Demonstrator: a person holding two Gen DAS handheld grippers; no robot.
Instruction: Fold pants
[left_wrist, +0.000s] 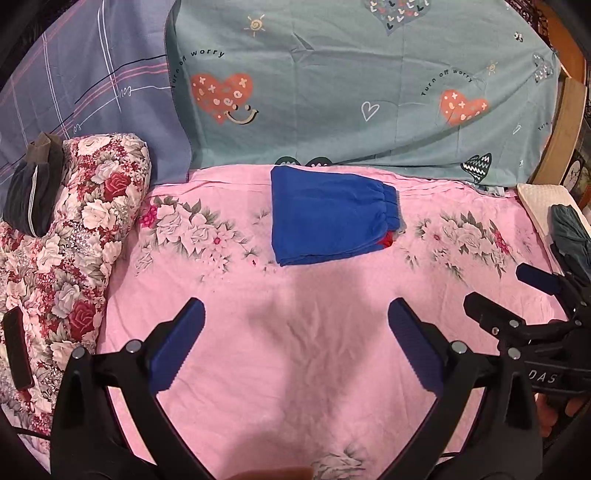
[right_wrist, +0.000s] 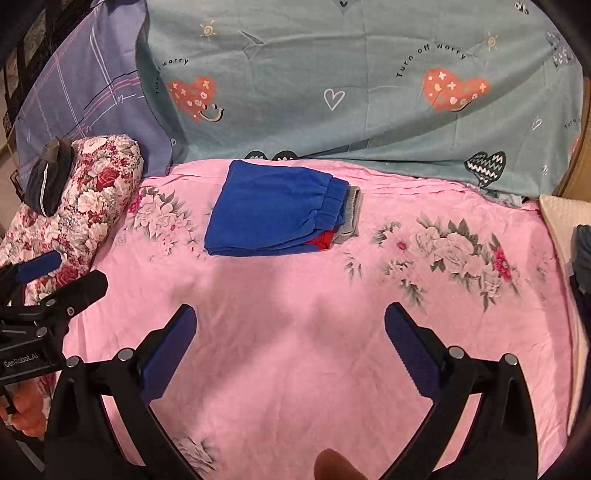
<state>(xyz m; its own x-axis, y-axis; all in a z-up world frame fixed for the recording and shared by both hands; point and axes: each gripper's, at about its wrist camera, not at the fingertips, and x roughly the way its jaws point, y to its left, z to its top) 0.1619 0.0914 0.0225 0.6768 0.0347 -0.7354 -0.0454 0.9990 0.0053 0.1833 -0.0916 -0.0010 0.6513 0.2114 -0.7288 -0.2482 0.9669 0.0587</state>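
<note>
The blue pants (left_wrist: 330, 216) lie folded into a compact rectangle on the pink floral sheet (left_wrist: 295, 350) of the bed, in the upper middle of the left wrist view and slightly left of centre in the right wrist view. Their elastic waistband faces the right side of the frame, and a bit of red fabric shows at the lower right corner of the stack. In the right wrist view a strip of grey cloth (right_wrist: 352, 218) peeks out just beyond the waistband.

The left gripper (left_wrist: 295, 343) hovers over bare sheet in the lower part of its frame, jaws spread wide and holding nothing, well apart from the pants. The right gripper (right_wrist: 290, 350) is likewise spread wide and empty, low in its own view, also clear of the pants.

A teal heart-print cover (left_wrist: 351, 92) fills the top of both views. A rolled floral quilt (left_wrist: 85, 236) sits at the left edge with a dark garment (left_wrist: 31, 194) draped on top.
</note>
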